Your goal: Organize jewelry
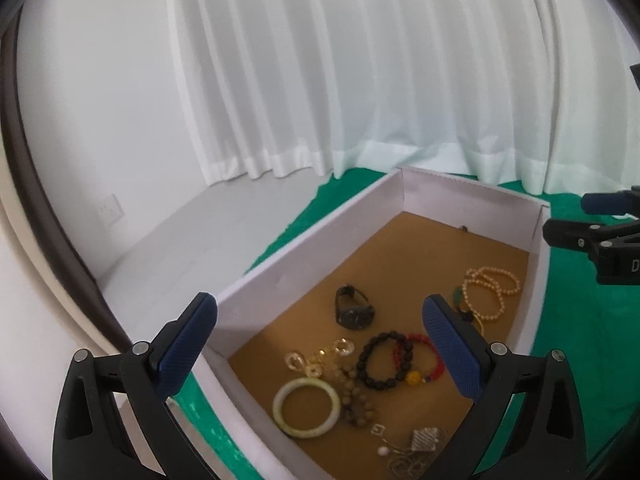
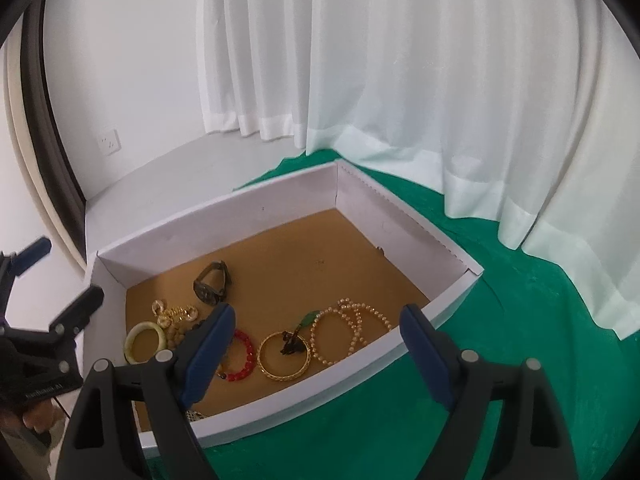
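Note:
A white cardboard box (image 1: 320,232) with a brown floor holds the jewelry; it also shows in the right wrist view (image 2: 224,220). Inside lie a pale jade bangle (image 1: 306,408), a black bead bracelet (image 1: 384,360), a red bead bracelet (image 2: 246,356), a dark watch (image 1: 354,312), pearl strands (image 1: 492,292), a gold bangle (image 2: 285,356) and gold and silver pieces. My left gripper (image 1: 320,344) is open and empty above the box's near end. My right gripper (image 2: 316,344) is open and empty above the box's near rim.
The box sits on a green cloth (image 2: 500,320) on a white surface (image 1: 172,232). White curtains (image 2: 400,80) hang close behind. A wall socket (image 2: 109,141) is at the left. The other gripper shows at each view's edge.

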Available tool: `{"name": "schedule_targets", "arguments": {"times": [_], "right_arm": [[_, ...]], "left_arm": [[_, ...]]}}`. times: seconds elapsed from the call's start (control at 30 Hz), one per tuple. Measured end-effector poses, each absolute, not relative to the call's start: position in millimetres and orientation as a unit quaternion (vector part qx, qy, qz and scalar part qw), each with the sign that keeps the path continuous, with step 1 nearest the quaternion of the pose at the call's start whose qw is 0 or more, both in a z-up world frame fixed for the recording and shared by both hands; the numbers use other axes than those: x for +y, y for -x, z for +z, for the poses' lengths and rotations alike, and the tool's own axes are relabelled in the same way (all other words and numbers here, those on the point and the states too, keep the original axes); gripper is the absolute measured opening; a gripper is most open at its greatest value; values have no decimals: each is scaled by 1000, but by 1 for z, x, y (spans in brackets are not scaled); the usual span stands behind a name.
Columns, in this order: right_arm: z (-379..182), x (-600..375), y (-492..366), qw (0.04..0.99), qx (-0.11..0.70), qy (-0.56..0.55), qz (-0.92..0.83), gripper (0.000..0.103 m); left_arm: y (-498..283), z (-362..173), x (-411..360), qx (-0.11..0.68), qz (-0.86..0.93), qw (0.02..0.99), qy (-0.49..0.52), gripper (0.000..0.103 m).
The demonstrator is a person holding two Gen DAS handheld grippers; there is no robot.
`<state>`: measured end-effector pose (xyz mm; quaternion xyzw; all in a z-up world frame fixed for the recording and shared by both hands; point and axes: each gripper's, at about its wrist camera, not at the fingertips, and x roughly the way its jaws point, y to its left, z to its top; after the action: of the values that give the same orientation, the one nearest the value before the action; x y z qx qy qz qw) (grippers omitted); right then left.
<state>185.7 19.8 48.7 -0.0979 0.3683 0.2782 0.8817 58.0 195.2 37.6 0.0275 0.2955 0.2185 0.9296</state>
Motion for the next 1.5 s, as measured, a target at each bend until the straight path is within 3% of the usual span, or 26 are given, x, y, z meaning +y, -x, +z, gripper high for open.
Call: {"name": "schedule_targets", "arguments": {"times": [0.27, 0.47, 0.57, 0.67, 1.5], "right_arm": [[42, 18, -172, 867, 394, 62, 300, 86], [63, 6, -142, 914, 300, 25, 272, 87], [51, 26, -156, 877, 386, 64, 281, 87], [47, 37, -158, 865, 406, 69, 286, 87], [71, 79, -124, 856, 404, 159, 280, 87]], "left_arm": [[-49, 36, 189, 306, 243, 920, -36, 102], [-45, 34, 200, 323, 244, 914, -11, 102], [-42, 41, 206, 321, 236, 917, 18, 103], [-44, 43, 213, 333, 233, 913, 38, 103], [-39, 54, 242, 391, 241, 882, 105, 103]]}}
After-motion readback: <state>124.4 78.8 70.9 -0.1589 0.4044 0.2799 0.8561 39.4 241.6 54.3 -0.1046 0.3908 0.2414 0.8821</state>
